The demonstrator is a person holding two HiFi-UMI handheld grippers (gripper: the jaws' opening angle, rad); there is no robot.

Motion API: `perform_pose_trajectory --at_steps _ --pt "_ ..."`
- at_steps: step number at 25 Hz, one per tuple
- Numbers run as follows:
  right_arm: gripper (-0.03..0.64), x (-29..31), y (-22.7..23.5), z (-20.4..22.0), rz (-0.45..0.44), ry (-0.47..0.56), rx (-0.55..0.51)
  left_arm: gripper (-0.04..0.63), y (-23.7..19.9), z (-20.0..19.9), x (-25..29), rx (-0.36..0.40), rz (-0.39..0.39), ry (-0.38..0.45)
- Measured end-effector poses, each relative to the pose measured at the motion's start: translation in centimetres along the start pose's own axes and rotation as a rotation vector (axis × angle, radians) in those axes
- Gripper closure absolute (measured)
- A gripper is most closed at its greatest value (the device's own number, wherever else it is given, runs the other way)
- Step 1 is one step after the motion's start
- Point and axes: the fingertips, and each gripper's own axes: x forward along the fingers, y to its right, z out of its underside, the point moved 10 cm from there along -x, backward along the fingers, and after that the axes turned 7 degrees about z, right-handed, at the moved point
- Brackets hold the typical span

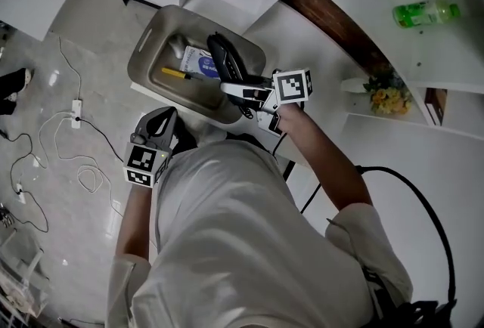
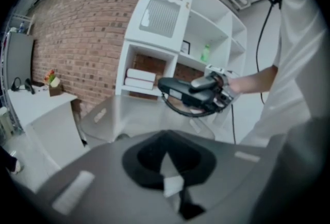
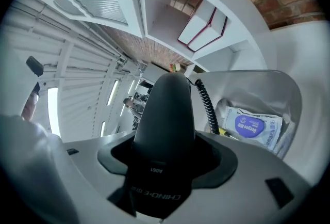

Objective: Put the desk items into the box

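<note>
White shelving backed the box [image 1: 144, 54]; right gripper [image 1: 243, 89] clamped a handset [image 1: 224, 59] above it, left gripper [image 1: 159, 122] closed, apparently empty. Trailing coiled cord [image 3: 205, 98] could snag the rim.

The scene holds a left gripper [image 1: 165, 116] and a right gripper [image 1: 233, 89], one box [image 1: 148, 38], one handset [image 1: 224, 60], one wipes packet [image 1: 198, 62], one yellow pen [image 1: 175, 73] and one green bottle [image 1: 425, 13].

The box [image 1: 145, 43] has room at its left end; the handset [image 1: 226, 62] and wipes pack [image 1: 198, 60] crowd its right.
</note>
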Motion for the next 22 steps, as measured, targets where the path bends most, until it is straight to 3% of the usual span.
perform_pose_trajectory --at_steps 13,22 --pt "0.316 11.6 3.5 -1.1 0.072 -0.441 -0.065 0.592 -3.4 1.0 -2.4 -0.047 -0.04 0.011" --pt "0.316 17.1 7.4 1.2 0.196 -0.698 -0.231 0.592 -4.9 2.3 -4.0 -0.098 -0.061 -0.006"
